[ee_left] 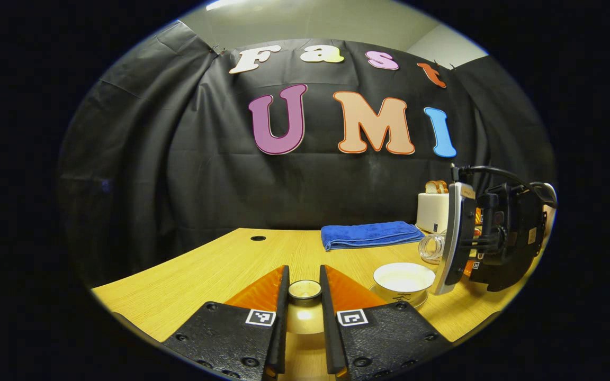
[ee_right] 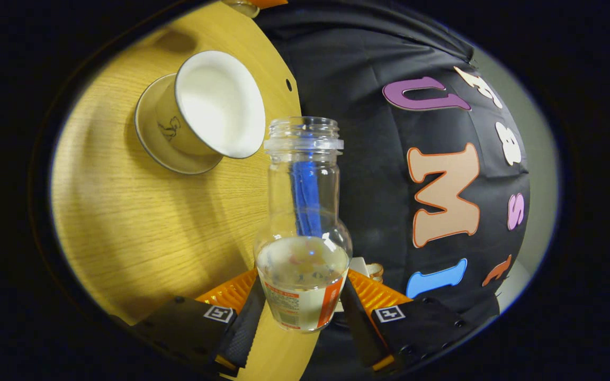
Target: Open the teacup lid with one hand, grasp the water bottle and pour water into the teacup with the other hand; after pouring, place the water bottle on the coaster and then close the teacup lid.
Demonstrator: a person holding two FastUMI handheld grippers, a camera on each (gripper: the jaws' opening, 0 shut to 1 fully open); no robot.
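Observation:
My left gripper (ee_left: 304,274) is shut on the knob of the teacup lid (ee_left: 305,290), holding it above the wooden table (ee_left: 204,270). To its right stands the uncovered white teacup (ee_left: 403,278) on its saucer. My right gripper (ee_right: 302,286) is shut on the clear water bottle (ee_right: 304,222), which has no cap and holds water in its lower part. In the right gripper view the bottle's mouth sits just right of the teacup (ee_right: 215,106), and no water is running out. In the left gripper view the right gripper (ee_left: 450,248) hovers right of the cup.
A folded blue towel (ee_left: 368,234) lies at the back of the table. Behind the right gripper is a white toaster (ee_left: 433,210) with bread slices. The table (ee_right: 125,222) has a small cable hole (ee_left: 258,238) at the back left.

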